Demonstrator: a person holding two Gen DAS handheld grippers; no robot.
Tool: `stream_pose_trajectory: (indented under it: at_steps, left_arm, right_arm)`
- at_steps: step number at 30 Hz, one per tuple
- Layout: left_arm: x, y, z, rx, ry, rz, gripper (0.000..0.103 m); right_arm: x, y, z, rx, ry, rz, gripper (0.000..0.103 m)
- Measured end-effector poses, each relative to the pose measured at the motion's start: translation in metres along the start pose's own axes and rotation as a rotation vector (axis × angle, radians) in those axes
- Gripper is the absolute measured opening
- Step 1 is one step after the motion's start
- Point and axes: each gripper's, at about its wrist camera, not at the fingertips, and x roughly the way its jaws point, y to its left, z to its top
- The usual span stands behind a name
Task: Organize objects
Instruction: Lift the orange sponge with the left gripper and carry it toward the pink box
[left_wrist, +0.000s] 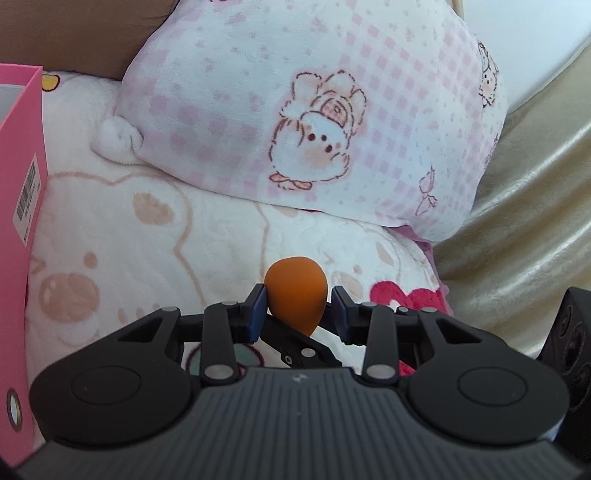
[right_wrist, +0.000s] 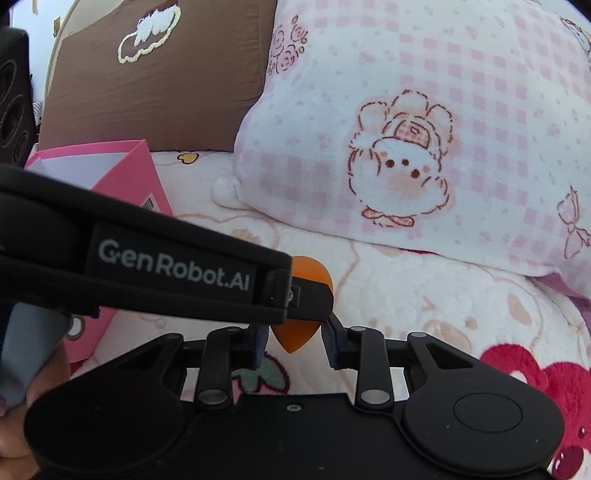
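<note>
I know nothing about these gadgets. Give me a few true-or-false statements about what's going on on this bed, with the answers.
1. The orange sponge sits between the fingers of the left gripper. True.
2. The right gripper is clamped on the pink box. False: its jaws stand apart on either side of the sponge's pointed tip, with gaps showing, and the box is off to the left.
3. The checked pillow has a cartoon animal printed on it. True.
4. The pink box lies on top of the checked pillow. False: it stands on the blanket, left of the pillow.
5. A brown cushion lies behind the pink box. True.
</note>
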Motion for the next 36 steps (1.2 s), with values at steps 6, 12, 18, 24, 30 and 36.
stream_pose_trajectory:
  at_steps: [6, 12, 18, 24, 30, 36]
  left_arm:
    - [-0.020, -0.015, 0.000, 0.022, 0.032, -0.002, 0.036]
    - [-0.049, -0.025, 0.002, 0.042, 0.054, -0.001, 0.036]
    - [-0.086, -0.032, -0.001, 0.075, 0.119, -0.010, 0.036]
    - [-0.109, -0.035, -0.016, 0.108, 0.172, 0.026, 0.036]
    - [-0.142, -0.038, -0.024, 0.113, 0.160, 0.029, 0.035]
    - [-0.175, -0.038, -0.035, 0.108, 0.171, 0.046, 0.035]
  right_arm:
    - [-0.033, 0.010, -0.005, 0.028, 0.002, 0.019, 0.038]
    - [-0.058, 0.019, -0.003, 0.066, -0.013, 0.045, 0.037]
    - [-0.096, 0.042, -0.009, 0.082, -0.012, 0.062, 0.037]
    - [-0.117, 0.065, -0.006, 0.098, 0.054, 0.065, 0.038]
    - [-0.138, 0.087, -0.010, 0.075, 0.043, 0.074, 0.038]
    - [-0.162, 0.111, -0.012, 0.043, 0.050, 0.087, 0.038]
